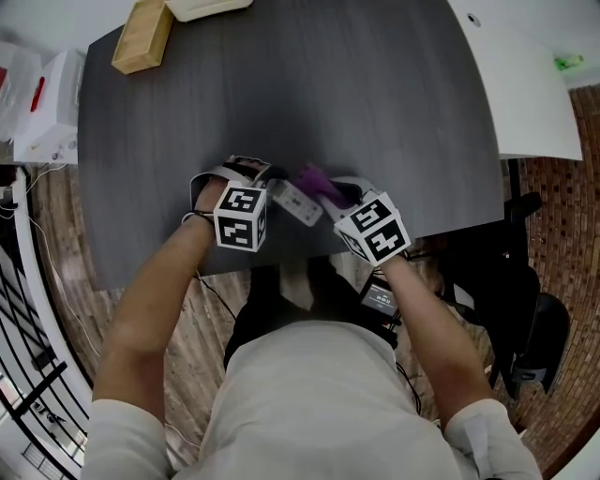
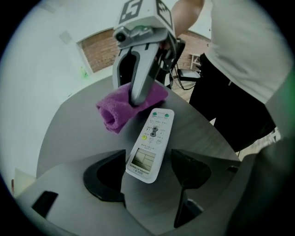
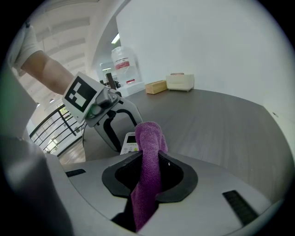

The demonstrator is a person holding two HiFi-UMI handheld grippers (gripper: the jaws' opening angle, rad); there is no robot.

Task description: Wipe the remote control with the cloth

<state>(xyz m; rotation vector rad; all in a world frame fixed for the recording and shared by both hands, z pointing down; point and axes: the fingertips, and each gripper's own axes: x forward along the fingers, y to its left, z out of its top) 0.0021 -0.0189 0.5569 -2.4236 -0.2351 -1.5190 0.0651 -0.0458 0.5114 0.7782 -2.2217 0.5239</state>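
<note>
A white remote control (image 1: 298, 202) with a small display lies on the dark table (image 1: 375, 103) close to its front edge. Its display end (image 2: 145, 161) sits between the jaws of my left gripper (image 2: 147, 177), which stand open with a gap on each side. My right gripper (image 3: 150, 177) is shut on a purple cloth (image 3: 150, 156). The bunched cloth (image 2: 115, 108) rests on the table just beyond the remote's far end, beside its button end. In the head view both grippers (image 1: 270, 187) (image 1: 330, 194) meet over the remote.
A wooden block (image 1: 142, 36) and a white box (image 1: 202, 7) stand at the table's far left edge. A white table (image 1: 525, 84) adjoins on the right. A black chair (image 1: 525, 328) stands on the brick floor at the right. White boxes (image 1: 42, 103) sit left of the table.
</note>
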